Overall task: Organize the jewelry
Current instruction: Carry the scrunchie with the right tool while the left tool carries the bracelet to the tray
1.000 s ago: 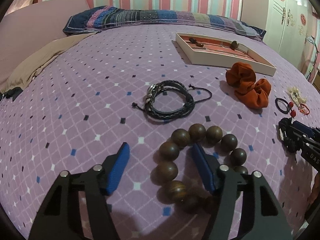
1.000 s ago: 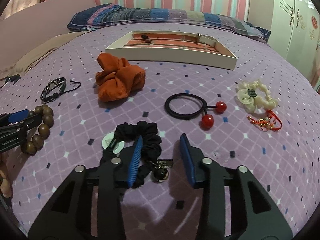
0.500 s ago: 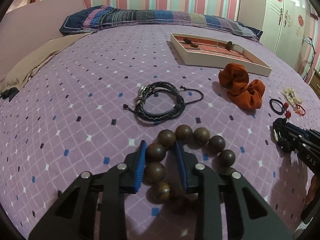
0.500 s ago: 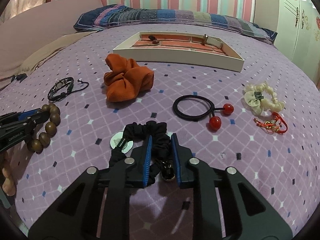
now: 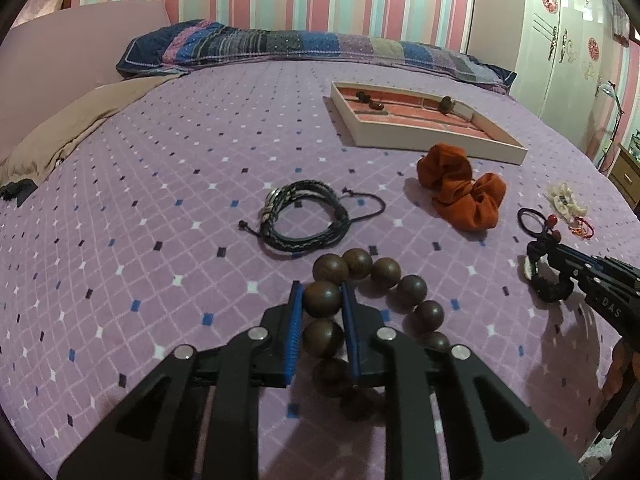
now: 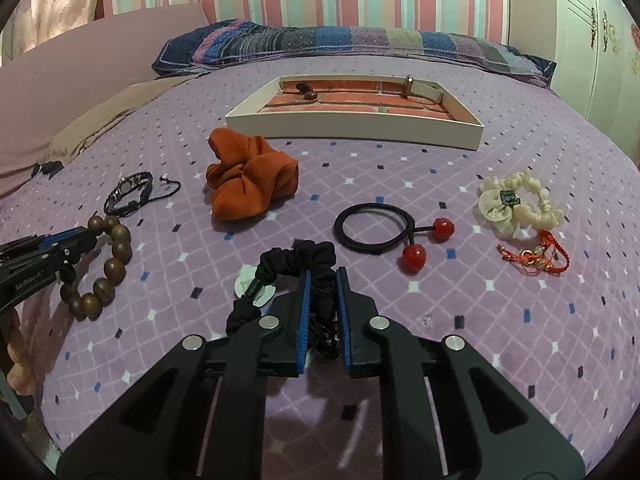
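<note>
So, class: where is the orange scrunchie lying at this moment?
The orange scrunchie lies on the purple bedspread just in front of the white jewelry tray, left of centre in the right wrist view, between the black cord bracelet and the black hair tie.

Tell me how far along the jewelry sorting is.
Early. The tray holds a few small pieces. The left gripper clamps the wooden bead bracelet; the right gripper clamps the black scrunchie. The orange scrunchie, braided bracelet and cherry hair tie remain.

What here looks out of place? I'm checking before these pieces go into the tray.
Nothing damaged or spilled. The jewelry lies loose on the bedspread outside the tray; the orange scrunchie is crumpled in a heap.
</note>
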`<act>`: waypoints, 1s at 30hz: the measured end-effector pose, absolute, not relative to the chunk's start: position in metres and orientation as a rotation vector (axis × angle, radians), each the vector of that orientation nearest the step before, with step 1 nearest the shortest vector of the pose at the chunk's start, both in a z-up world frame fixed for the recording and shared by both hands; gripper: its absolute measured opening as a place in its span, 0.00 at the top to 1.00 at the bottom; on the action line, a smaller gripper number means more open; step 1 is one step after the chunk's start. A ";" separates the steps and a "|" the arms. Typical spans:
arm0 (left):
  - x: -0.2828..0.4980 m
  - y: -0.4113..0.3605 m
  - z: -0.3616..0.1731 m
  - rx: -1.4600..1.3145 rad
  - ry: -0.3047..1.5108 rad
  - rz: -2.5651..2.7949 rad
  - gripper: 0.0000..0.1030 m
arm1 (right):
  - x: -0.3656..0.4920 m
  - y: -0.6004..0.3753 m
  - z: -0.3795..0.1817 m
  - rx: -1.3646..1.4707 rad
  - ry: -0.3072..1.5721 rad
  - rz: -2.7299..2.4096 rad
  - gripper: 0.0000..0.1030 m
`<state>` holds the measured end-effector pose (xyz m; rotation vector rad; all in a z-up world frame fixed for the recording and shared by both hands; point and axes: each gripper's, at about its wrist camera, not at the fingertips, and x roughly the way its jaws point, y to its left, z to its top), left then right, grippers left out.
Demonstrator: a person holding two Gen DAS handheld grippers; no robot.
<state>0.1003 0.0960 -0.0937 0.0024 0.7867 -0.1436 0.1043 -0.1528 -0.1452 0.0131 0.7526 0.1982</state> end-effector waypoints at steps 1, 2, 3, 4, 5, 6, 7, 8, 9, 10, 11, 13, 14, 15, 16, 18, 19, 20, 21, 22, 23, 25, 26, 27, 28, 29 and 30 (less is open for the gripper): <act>0.099 0.095 -0.091 0.001 0.782 -0.147 0.81 | 0.105 -0.155 -0.144 0.018 0.751 0.199 0.87; 0.099 0.094 -0.089 -0.001 0.778 -0.148 0.81 | 0.105 -0.156 -0.143 0.021 0.749 0.200 0.87; 0.098 0.093 -0.086 -0.004 0.773 -0.147 0.81 | 0.106 -0.158 -0.143 0.024 0.748 0.201 0.87; 0.097 0.092 -0.083 -0.006 0.767 -0.150 0.81 | 0.107 -0.159 -0.142 0.029 0.749 0.204 0.87; 0.096 0.091 -0.079 -0.006 0.764 -0.152 0.81 | 0.107 -0.160 -0.142 0.033 0.749 0.207 0.87; 0.096 0.088 -0.075 -0.003 0.758 -0.156 0.81 | 0.108 -0.162 -0.141 0.037 0.748 0.210 0.87; 0.094 0.085 -0.072 0.000 0.753 -0.159 0.81 | 0.109 -0.163 -0.140 0.039 0.748 0.214 0.87; 0.094 0.083 -0.068 0.003 0.748 -0.163 0.81 | 0.110 -0.164 -0.139 0.043 0.749 0.217 0.87; 0.094 0.080 -0.064 0.006 0.744 -0.168 0.81 | 0.110 -0.166 -0.137 0.049 0.748 0.222 0.87; 0.094 0.076 -0.058 0.011 0.736 -0.177 0.81 | 0.111 -0.167 -0.136 0.052 0.746 0.224 0.87; 0.095 0.073 -0.055 0.013 0.732 -0.181 0.81 | 0.112 -0.168 -0.134 0.054 0.742 0.227 0.87; 0.097 0.066 -0.047 0.016 0.722 -0.199 0.81 | 0.114 -0.171 -0.130 0.054 0.736 0.230 0.87; 0.098 0.063 -0.044 0.020 0.717 -0.204 0.81 | 0.115 -0.172 -0.129 0.055 0.733 0.231 0.87; 0.100 0.059 -0.040 0.026 0.712 -0.212 0.81 | 0.117 -0.173 -0.127 0.056 0.732 0.231 0.87; 0.102 0.056 -0.038 0.029 0.710 -0.217 0.81 | 0.119 -0.175 -0.126 0.057 0.731 0.231 0.87; 0.109 0.052 -0.034 0.030 0.707 -0.225 0.81 | 0.125 -0.179 -0.122 0.062 0.728 0.231 0.87; 0.112 0.050 -0.032 0.029 0.706 -0.225 0.81 | 0.126 -0.181 -0.120 0.062 0.726 0.230 0.87; 0.115 0.049 -0.030 0.029 0.705 -0.225 0.81 | 0.129 -0.183 -0.117 0.061 0.720 0.228 0.87; 0.120 0.048 -0.028 0.028 0.705 -0.226 0.81 | 0.132 -0.185 -0.113 0.055 0.715 0.225 0.87; 0.123 0.048 -0.026 0.026 0.704 -0.226 0.81 | 0.135 -0.186 -0.110 0.048 0.712 0.222 0.87; 0.127 0.047 -0.024 0.022 0.703 -0.229 0.81 | 0.140 -0.188 -0.107 0.040 0.710 0.217 0.87; 0.137 0.045 -0.019 0.023 0.700 -0.231 0.81 | 0.150 -0.193 -0.100 0.033 0.700 0.207 0.87; 0.141 0.043 -0.016 0.027 0.696 -0.230 0.81 | 0.154 -0.195 -0.096 0.033 0.695 0.203 0.87; 0.147 0.041 -0.012 0.031 0.692 -0.229 0.81 | 0.160 -0.198 -0.092 0.031 0.689 0.196 0.87; 0.152 0.039 -0.009 0.033 0.689 -0.232 0.81 | 0.167 -0.200 -0.087 0.029 0.682 0.191 0.87; 0.157 0.038 -0.007 0.035 0.688 -0.233 0.81 | 0.172 -0.202 -0.084 0.027 0.677 0.188 0.87; 0.166 0.036 -0.003 0.039 0.686 -0.231 0.81 | 0.179 -0.203 -0.080 0.022 0.671 0.183 0.87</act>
